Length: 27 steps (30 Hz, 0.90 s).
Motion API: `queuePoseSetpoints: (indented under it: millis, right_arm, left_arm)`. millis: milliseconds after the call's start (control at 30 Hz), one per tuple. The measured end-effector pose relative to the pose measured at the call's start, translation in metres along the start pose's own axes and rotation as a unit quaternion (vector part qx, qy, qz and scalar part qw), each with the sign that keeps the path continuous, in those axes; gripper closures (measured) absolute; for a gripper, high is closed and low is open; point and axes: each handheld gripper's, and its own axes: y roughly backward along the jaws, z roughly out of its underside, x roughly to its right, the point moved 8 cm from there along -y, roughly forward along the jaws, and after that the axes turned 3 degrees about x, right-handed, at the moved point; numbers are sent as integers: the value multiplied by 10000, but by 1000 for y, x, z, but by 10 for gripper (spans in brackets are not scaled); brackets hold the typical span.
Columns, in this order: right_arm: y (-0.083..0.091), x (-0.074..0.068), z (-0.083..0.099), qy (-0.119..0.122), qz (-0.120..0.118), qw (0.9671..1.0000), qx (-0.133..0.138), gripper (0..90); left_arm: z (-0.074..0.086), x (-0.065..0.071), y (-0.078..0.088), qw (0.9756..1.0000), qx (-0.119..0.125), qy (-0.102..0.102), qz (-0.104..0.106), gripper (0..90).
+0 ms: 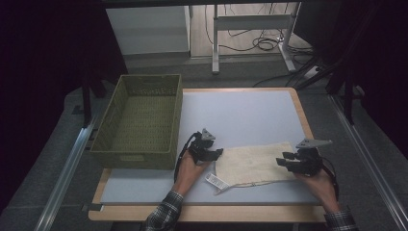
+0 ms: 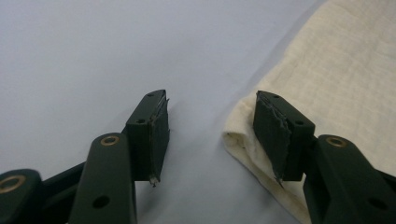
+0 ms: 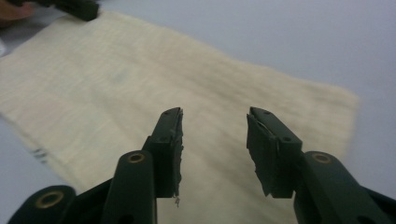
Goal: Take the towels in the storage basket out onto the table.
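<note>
Both grippers' fingers stand released over the cloth's ends, with bare table beyond.

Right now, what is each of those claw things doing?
Left gripper: open, holding nothing, at the cream cloth's edge.
Right gripper: open, empty, above the cloth.

High view: dim overall, with near-black margins at left and right; the pale table is the brightest area, evenly lit from above, without glare. Soft shadows lie under both hands. Left gripper view: the fingers are sharp, and the cloth beyond them softens. Right gripper view: the cloth beyond the fingers is blurred, most at its far edges.
</note>
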Motion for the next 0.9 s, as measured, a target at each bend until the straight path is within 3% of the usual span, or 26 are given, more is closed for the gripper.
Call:
queuePoseSetpoints:
  millis: [233,433,900]
  right_arm:
    - [-8,-39,0,215,-337,9992,-6,477]
    - [-19,-76,-3,477,-703,9964,-63,479]
    - [-55,-159,-6,999,-1527,9826,-357,504]
  left_arm:
    - [0,0,0,10000,24,1,3,455]
    - [0,0,0,10000,35,53,21,454]
    - [0,-1,0,10000,37,17,22,453]
